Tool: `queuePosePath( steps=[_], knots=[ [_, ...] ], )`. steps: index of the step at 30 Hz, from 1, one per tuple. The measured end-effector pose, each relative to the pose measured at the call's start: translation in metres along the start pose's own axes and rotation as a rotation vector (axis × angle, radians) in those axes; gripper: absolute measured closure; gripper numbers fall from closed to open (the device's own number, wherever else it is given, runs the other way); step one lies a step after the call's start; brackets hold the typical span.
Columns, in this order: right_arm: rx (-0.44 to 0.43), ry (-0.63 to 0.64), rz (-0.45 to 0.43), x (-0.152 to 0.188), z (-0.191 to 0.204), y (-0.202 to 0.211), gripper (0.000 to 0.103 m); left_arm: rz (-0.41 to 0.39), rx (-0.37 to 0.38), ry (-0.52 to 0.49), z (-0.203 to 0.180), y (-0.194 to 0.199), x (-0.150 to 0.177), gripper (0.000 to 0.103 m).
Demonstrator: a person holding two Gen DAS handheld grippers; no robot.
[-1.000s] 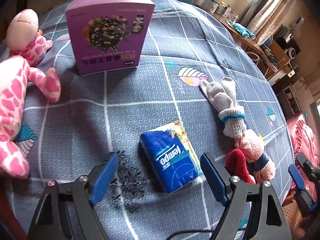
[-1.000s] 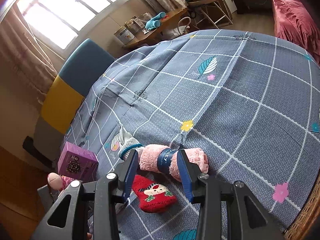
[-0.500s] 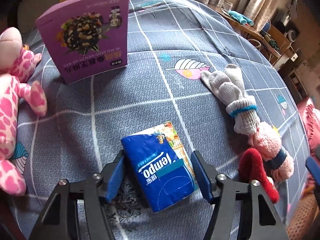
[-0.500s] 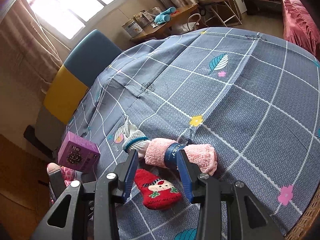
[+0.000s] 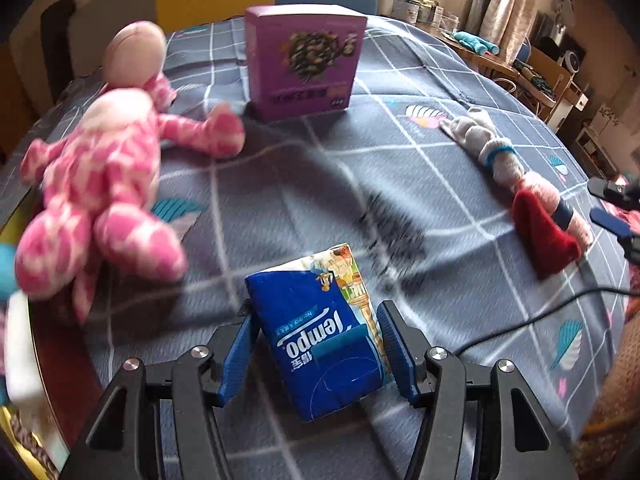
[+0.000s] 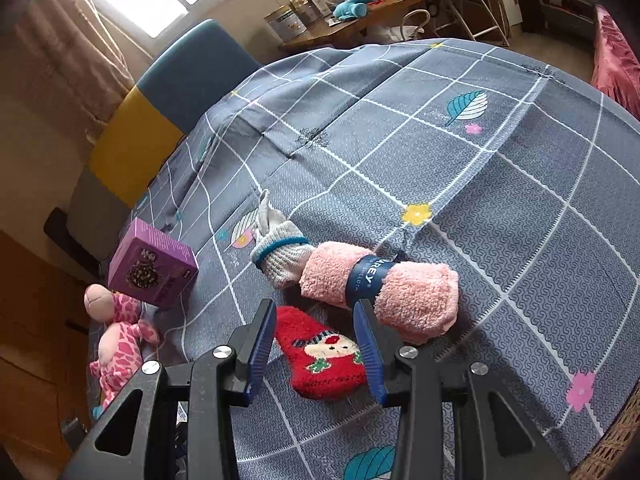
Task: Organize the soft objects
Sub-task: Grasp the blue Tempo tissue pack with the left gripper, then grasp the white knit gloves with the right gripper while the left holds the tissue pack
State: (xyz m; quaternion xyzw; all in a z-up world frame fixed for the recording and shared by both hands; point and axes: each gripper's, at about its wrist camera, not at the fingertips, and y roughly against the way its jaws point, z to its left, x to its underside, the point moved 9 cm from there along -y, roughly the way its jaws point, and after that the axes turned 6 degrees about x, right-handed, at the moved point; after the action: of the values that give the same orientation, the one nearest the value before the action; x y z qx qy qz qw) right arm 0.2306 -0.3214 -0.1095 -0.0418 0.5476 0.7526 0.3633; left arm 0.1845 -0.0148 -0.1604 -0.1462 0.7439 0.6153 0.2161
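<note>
Since a second ago your left tool (image 5: 316,344) has closed in on the blue tissue pack (image 5: 320,336) and carried it across the grey checked tabletop (image 5: 304,184), so the pink plush giraffe (image 5: 100,172) and the purple box (image 5: 304,60) now sit nearer the middle of the left wrist view. Both blue pads press the pack's sides; its near end seems raised off the cloth, though blur makes that hard to judge. Your right tool (image 6: 316,340) has drifted only slightly and its jaws stand partly apart, gripping nothing. Between its fingers you see the red sock (image 6: 324,356) lying flat on the cloth, apparently below the pads and untouched by them. Just beyond the sock lies the rolled pink towel (image 6: 380,284) with a dark blue band, and the grey-white glove (image 6: 276,248) touches the towel's far end. The giraffe lies at the tabletop's left edge, near the upright purple box.
</note>
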Motion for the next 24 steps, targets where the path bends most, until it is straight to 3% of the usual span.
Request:
queuePosePath(
  steps=[7, 13, 20, 24],
  knots=[
    [0.042, 0.238, 0.056, 0.017, 0.038, -0.013, 0.063, -0.044, 0.052, 0.045, 0.01, -0.002, 0.014, 0.041],
    [0.142, 0.469, 0.068, -0.005, 0.069, -0.044, 0.062, -0.088, 0.049, 0.009, 0.007, -0.001, 0.017, 0.041],
    [0.295, 0.581, 0.123, -0.028, 0.073, -0.102, 0.059, -0.083, 0.04, -0.011, 0.007, -0.004, 0.018, 0.041],
    [0.355, 0.603, 0.136, -0.03, 0.067, -0.124, 0.051, -0.086, 0.033, -0.021, 0.006, -0.005, 0.019, 0.041]
  ],
)
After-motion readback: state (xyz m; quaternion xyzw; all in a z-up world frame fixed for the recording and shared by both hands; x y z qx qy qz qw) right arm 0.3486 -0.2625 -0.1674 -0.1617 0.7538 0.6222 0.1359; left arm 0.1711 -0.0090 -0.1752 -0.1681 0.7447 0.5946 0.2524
